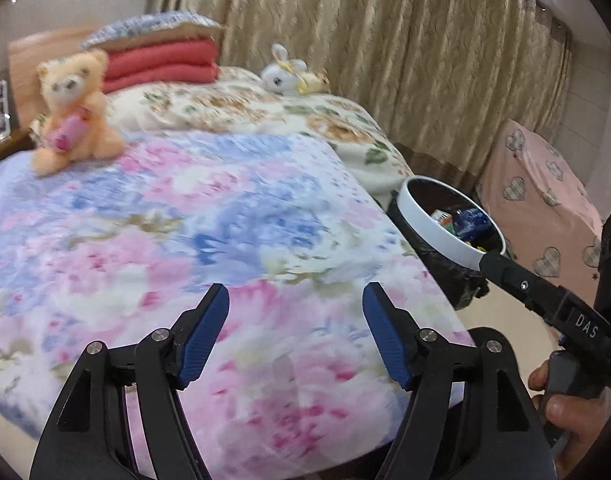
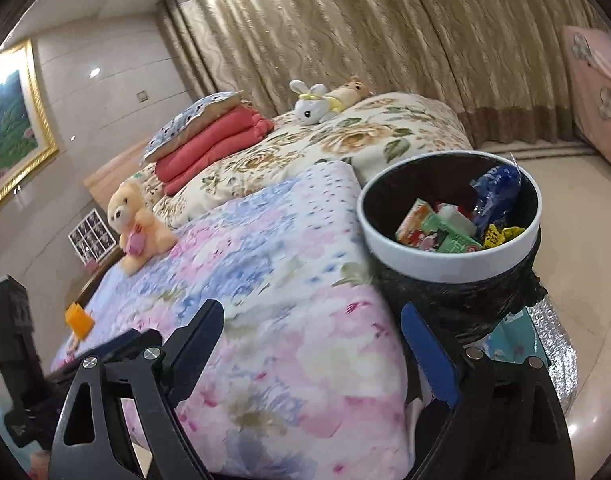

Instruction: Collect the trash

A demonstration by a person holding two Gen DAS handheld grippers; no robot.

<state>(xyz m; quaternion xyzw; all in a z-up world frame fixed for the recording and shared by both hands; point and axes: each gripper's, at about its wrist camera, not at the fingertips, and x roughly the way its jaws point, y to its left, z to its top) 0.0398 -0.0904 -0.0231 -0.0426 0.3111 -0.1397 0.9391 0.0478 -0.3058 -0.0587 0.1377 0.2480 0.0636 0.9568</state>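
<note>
A white-rimmed trash bin (image 2: 449, 264) lined with a black bag stands on the floor at the bed's right corner; it also shows in the left wrist view (image 1: 437, 232). It holds several wrappers and cartons (image 2: 445, 232) and a blue bag (image 2: 499, 192). My left gripper (image 1: 295, 340) is open and empty above the pastel floral blanket (image 1: 185, 220). My right gripper (image 2: 311, 354) is open and empty at the bed's corner, its right finger close beside the bin's bag. A small orange item (image 2: 79, 320) lies near the bed's left edge.
On the bed sit an orange teddy bear (image 1: 71, 112), a white bunny toy (image 1: 283, 72) and folded red blankets with a pillow (image 1: 161, 60). Beige curtains (image 1: 385, 60) hang behind. A pink heart-print covered object (image 1: 541, 208) stands right of the bin.
</note>
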